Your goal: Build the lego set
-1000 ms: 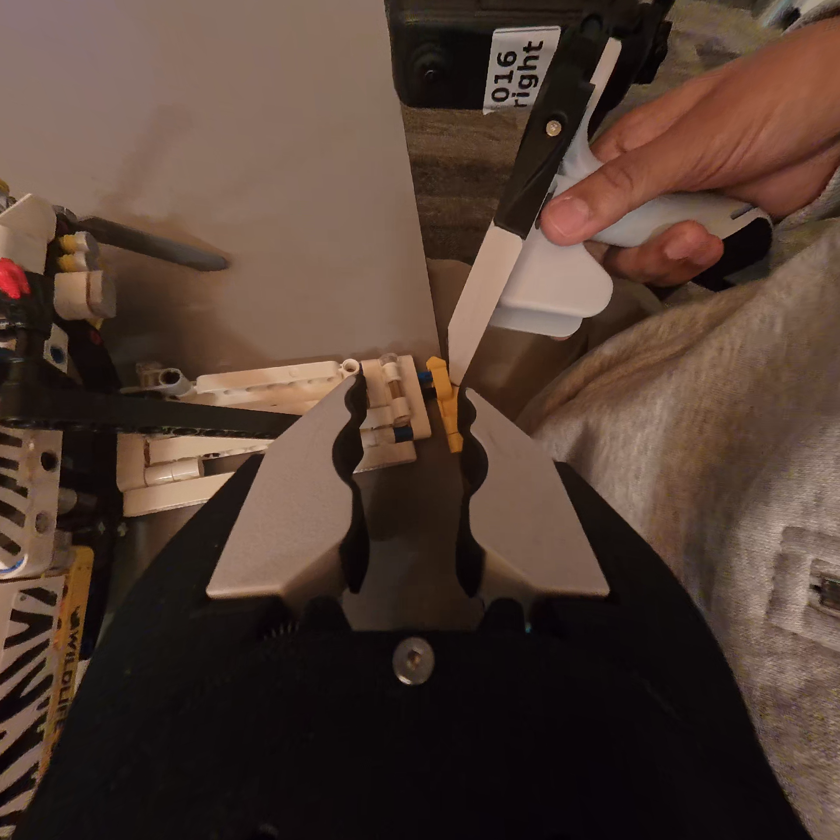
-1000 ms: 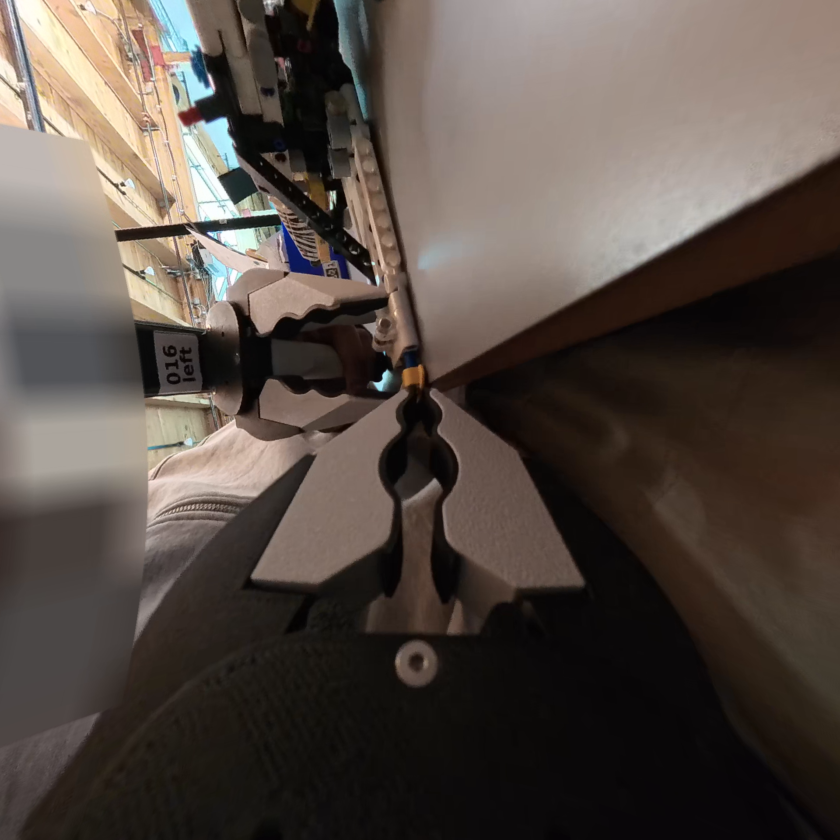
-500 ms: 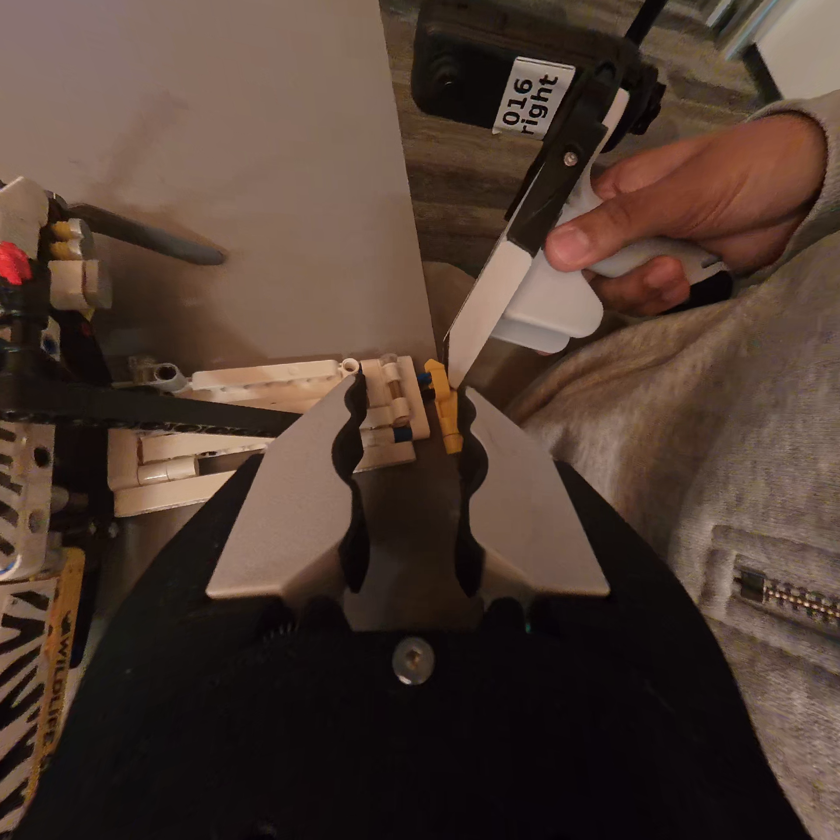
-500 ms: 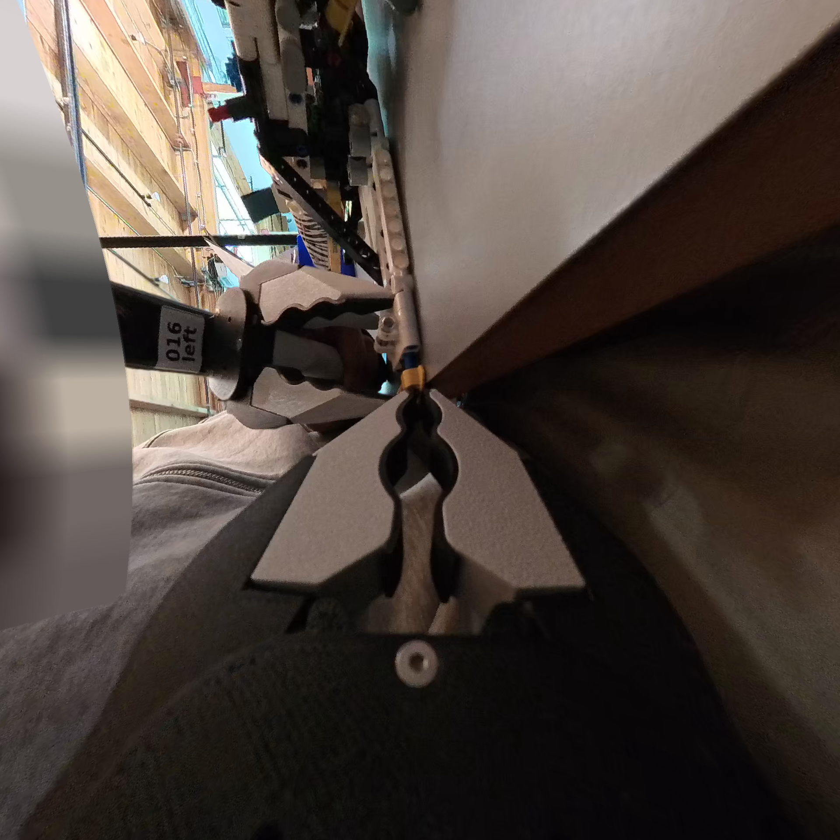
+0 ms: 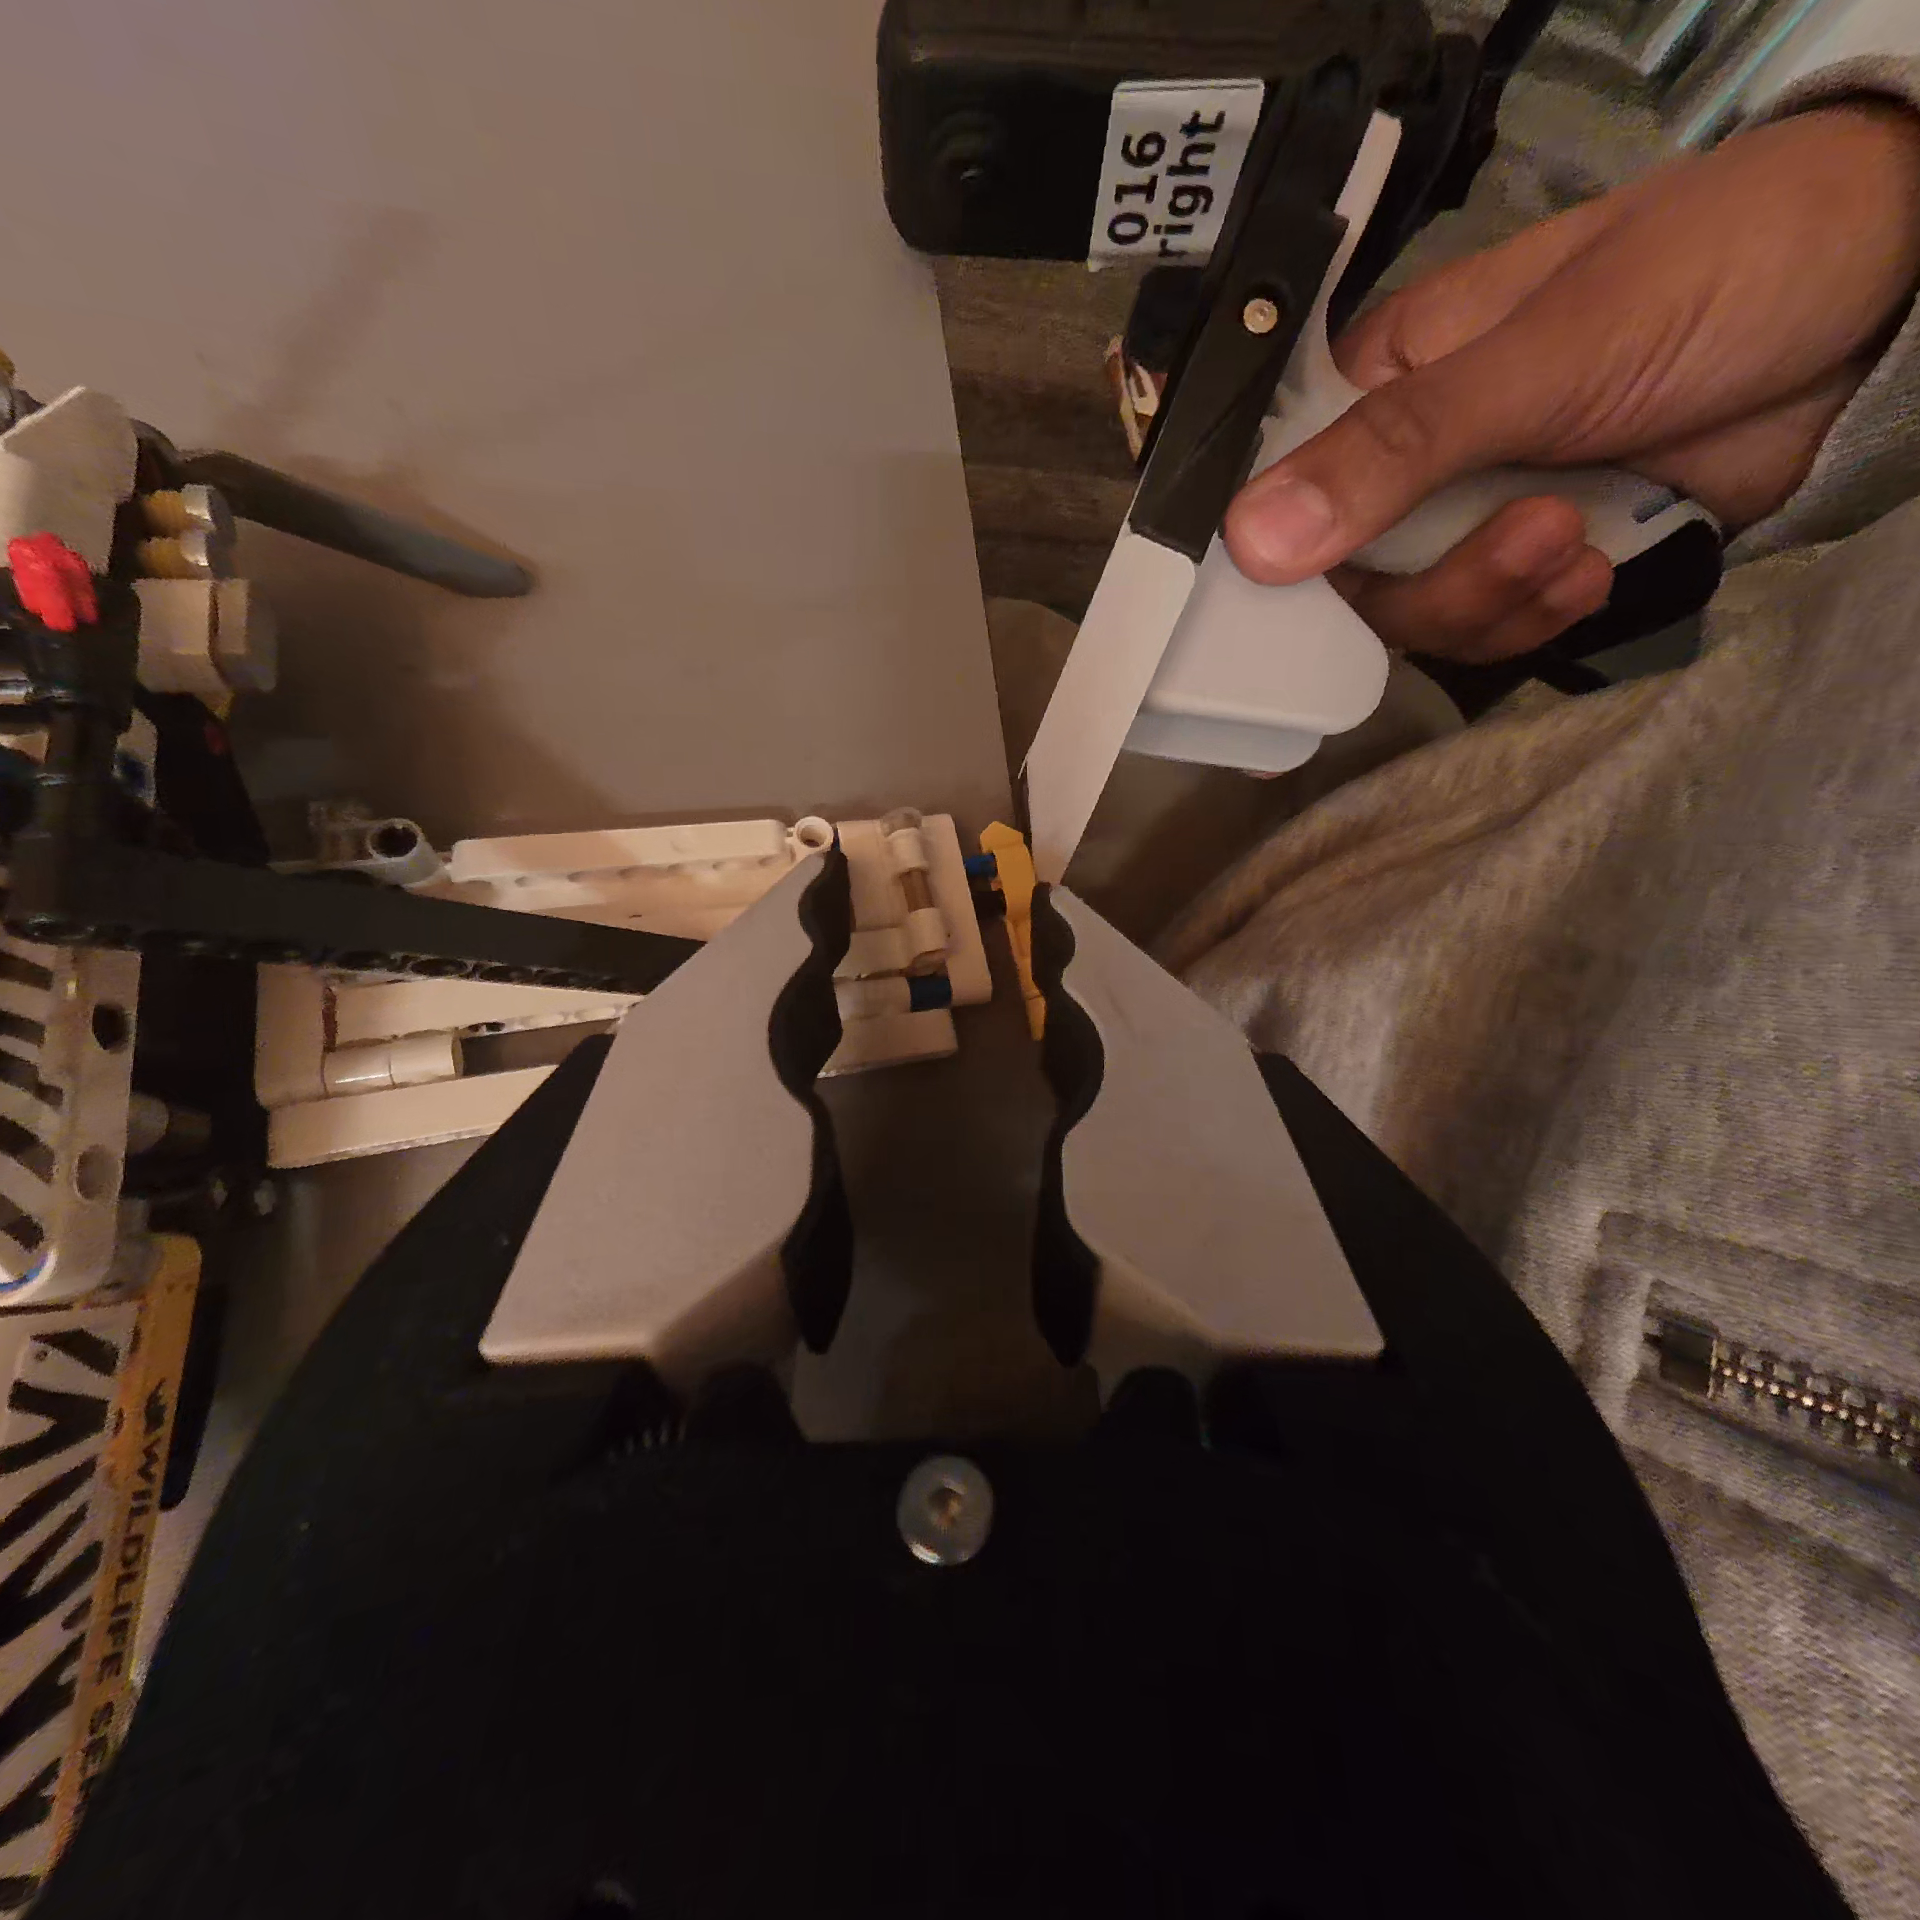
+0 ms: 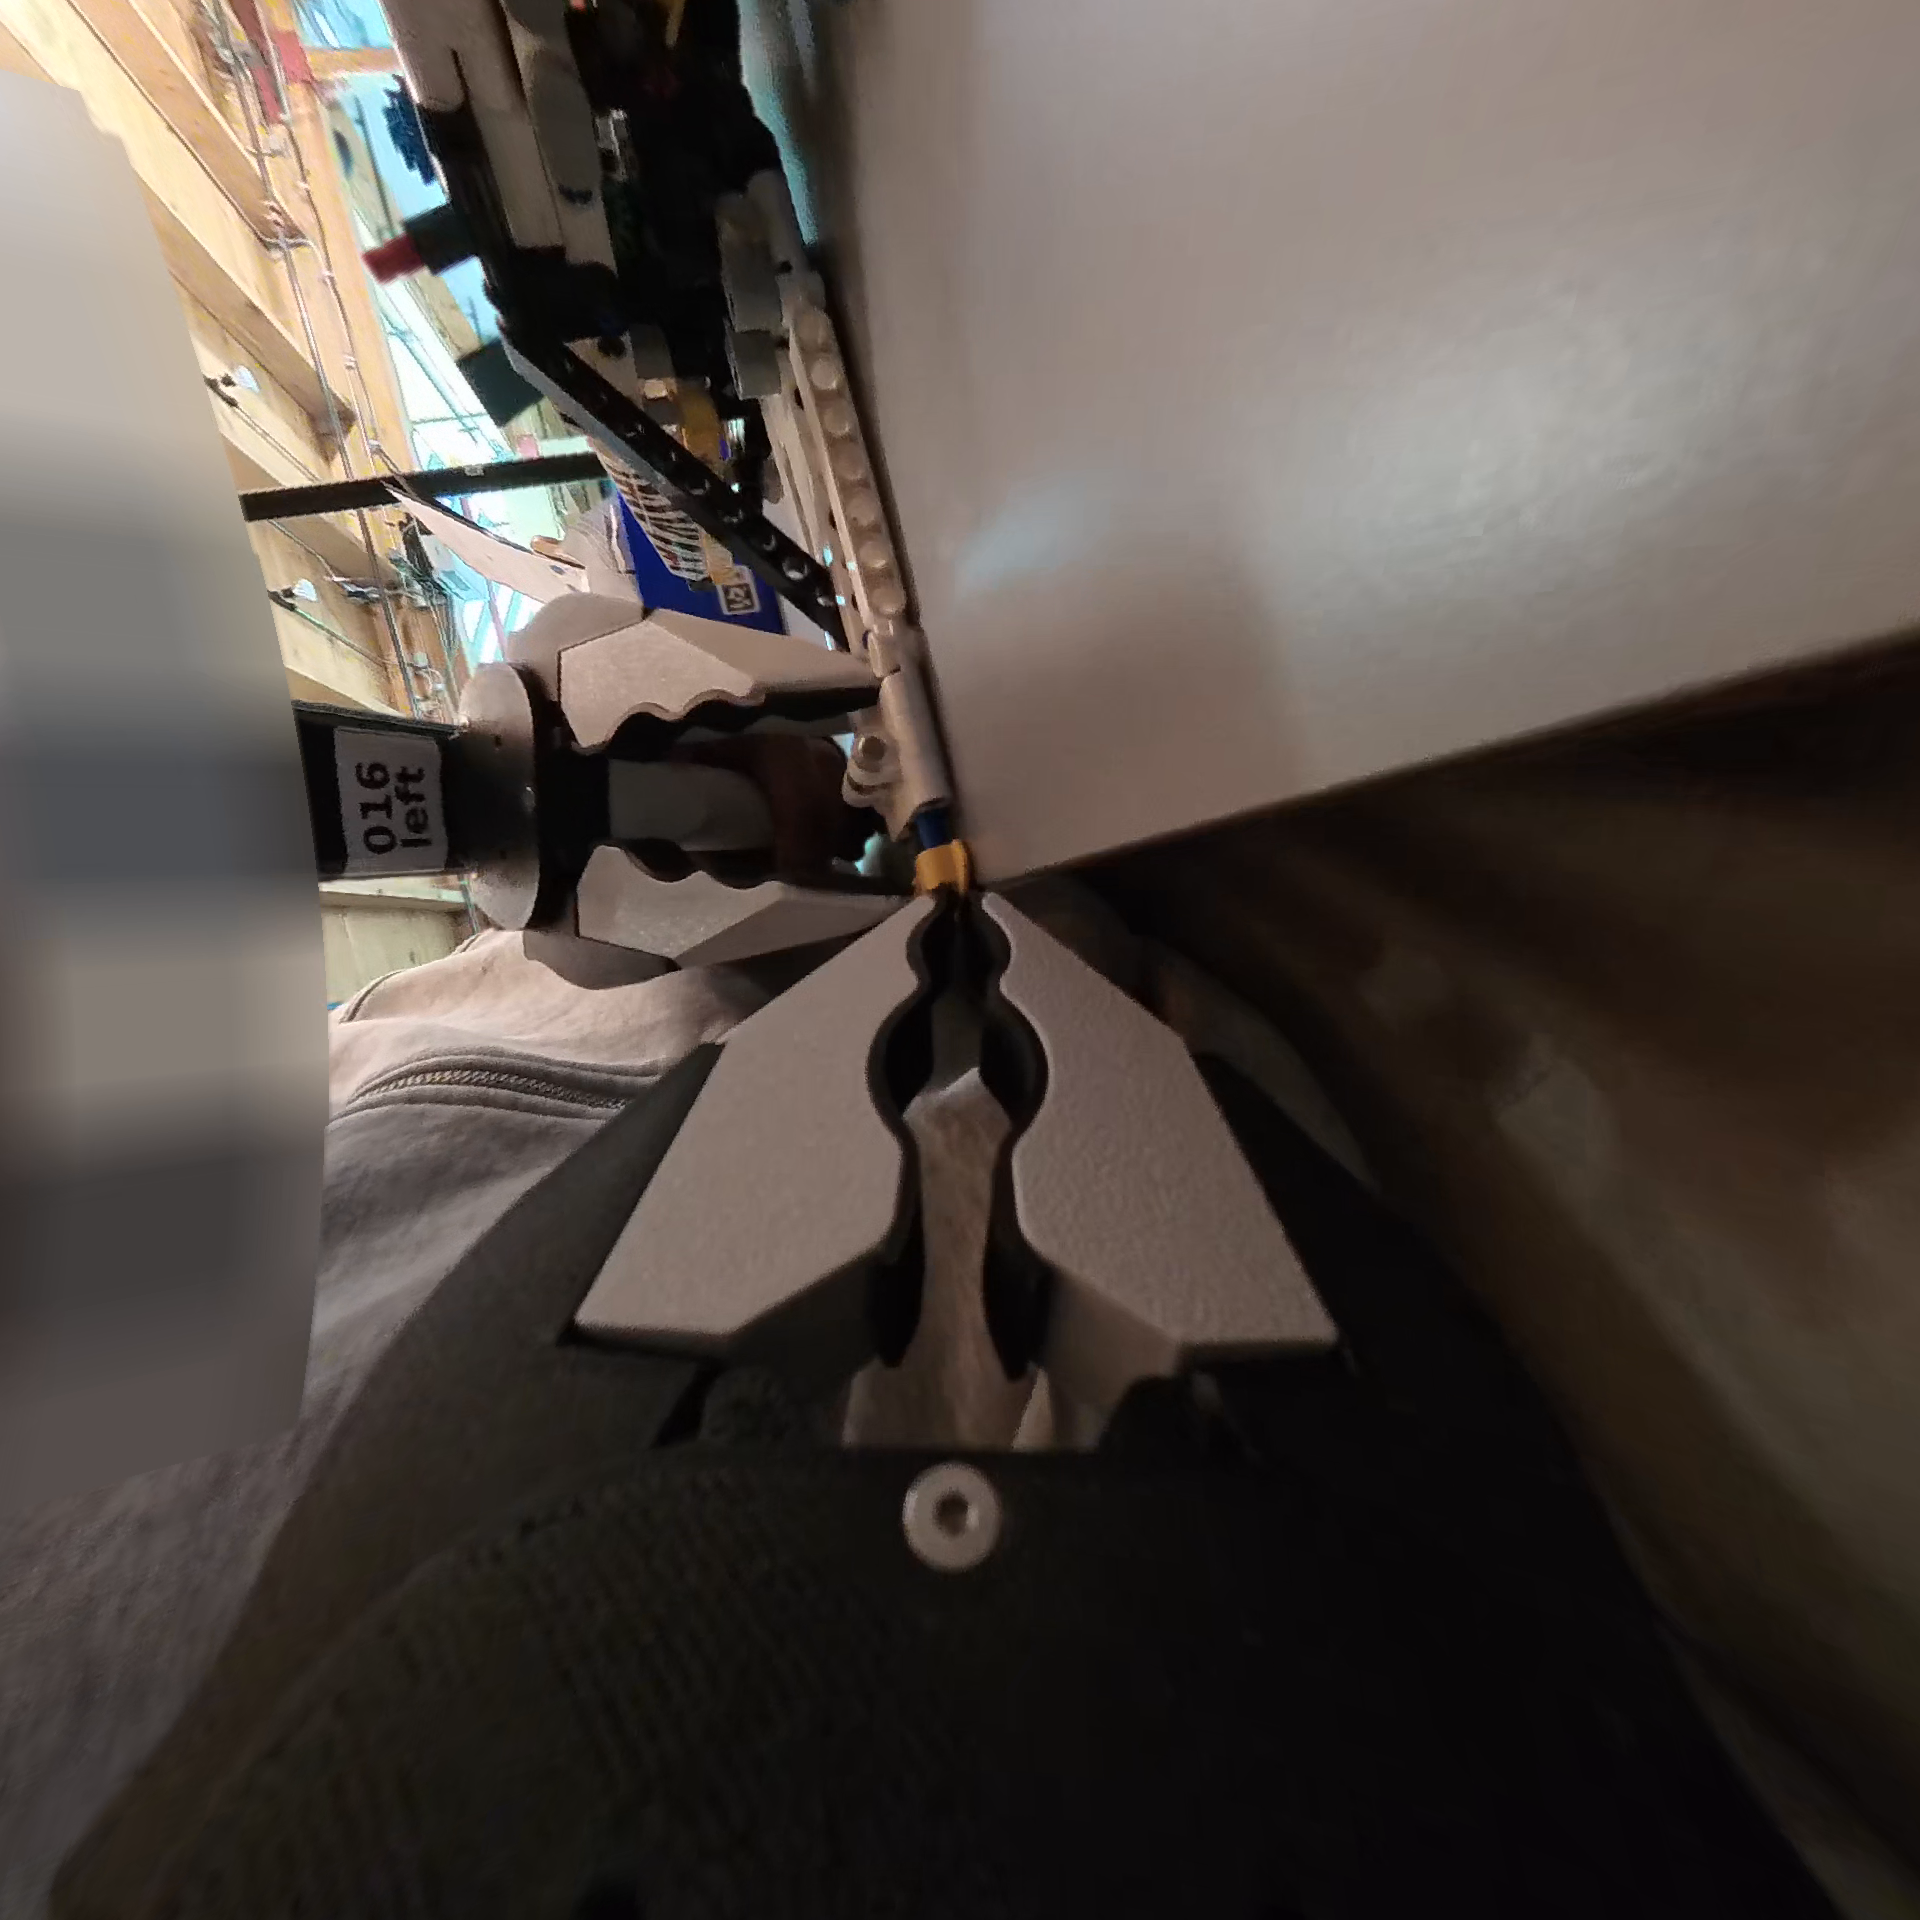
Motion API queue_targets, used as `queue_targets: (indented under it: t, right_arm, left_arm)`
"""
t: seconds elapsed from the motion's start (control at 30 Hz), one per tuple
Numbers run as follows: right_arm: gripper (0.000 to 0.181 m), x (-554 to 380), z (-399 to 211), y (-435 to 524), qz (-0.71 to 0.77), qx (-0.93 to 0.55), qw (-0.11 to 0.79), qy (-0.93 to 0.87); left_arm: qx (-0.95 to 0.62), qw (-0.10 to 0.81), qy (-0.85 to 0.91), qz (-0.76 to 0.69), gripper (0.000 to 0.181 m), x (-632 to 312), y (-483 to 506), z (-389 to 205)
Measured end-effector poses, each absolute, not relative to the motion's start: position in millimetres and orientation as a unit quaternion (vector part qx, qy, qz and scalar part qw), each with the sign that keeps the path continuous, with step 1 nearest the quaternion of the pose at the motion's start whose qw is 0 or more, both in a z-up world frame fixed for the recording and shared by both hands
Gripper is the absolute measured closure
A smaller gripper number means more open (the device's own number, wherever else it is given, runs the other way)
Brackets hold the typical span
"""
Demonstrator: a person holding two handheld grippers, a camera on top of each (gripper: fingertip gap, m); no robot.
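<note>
In the left wrist view, the left gripper (image 5: 940, 904) fills the near foreground with its jaws spread apart, straddling the near-right end of the lego model (image 5: 665, 935) without clamping it; the left finger lies over the white beams and the right finger sits just beside a small yellow piece (image 5: 1013, 914). That yellow piece stands at the model's right end, by a blue pin, close to the edge of the grey table (image 5: 623, 416). A long black beam (image 5: 364, 920) runs from the left toward the left gripper's finger, crossing over the white beams. To the near right a grey sweatshirt (image 5: 1558, 1039) with a zipper crowds in. Farther off, the right gripper (image 5: 1039, 821) comes down from the far right with its white fingertip meeting the yellow piece; a hand (image 5: 1538, 416) grips its handle. At the far left the model rises into a cluster of black, white and red parts, and a dark rod (image 5: 395, 535) lies on the table beyond. In the right wrist view, the right gripper (image 6: 948, 902) has its jaws drawn nearly together, tips pinching the yellow piece (image 6: 938, 862) at the table corner (image 6: 1351, 416). The left gripper (image 6: 883, 790) shows just beyond on the left, jaws wide apart, with the sweatshirt (image 6: 468, 1091) below it. A blue box (image 6: 686, 561) lies farther back behind the model (image 6: 831, 468).
</note>
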State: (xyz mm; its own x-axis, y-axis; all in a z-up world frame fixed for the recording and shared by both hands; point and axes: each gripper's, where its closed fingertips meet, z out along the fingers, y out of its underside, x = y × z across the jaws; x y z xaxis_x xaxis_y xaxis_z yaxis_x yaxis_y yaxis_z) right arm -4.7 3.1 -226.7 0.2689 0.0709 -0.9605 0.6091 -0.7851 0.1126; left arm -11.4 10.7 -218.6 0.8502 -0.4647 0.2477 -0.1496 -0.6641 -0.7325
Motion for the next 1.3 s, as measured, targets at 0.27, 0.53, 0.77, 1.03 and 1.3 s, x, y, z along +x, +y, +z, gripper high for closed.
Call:
queue_targets:
  t: [0.27, 0.53, 0.77, 1.03, 1.3]
  right_arm:
    - [0.181, -5.1, -226.9, 3.5, -0.549, 0.786, 0.167, 0.232]
    - [0.181, -5.3, -226.7, 3.7, -0.575, 0.774, 0.200, 0.172]
    - [0.181, -5.0, -226.5, 2.4, -0.571, 0.776, 0.196, 0.184]
    - [0.181, -4.7, -226.3, 1.3, -0.566, 0.778, 0.191, 0.195]
    - [0.181, -4.9, -226.5, 0.5, -0.567, 0.774, 0.187, 0.209]
  left_arm:
    - [-0.889, 0.371, 0.170, -0.208, 0.152, -12.7, 11.1, -219.3]
    - [-0.889, 0.371, 0.169, -0.208, 0.152, -12.9, 10.9, -219.5]
    - [-0.886, 0.373, 0.183, -0.207, 0.144, -10.3, 9.1, -218.7]
    - [-0.889, 0.377, 0.196, -0.167, 0.145, -11.8, 9.6, -221.0]
    - [-0.890, 0.377, 0.195, -0.168, 0.146, -12.4, 9.3, -221.1]
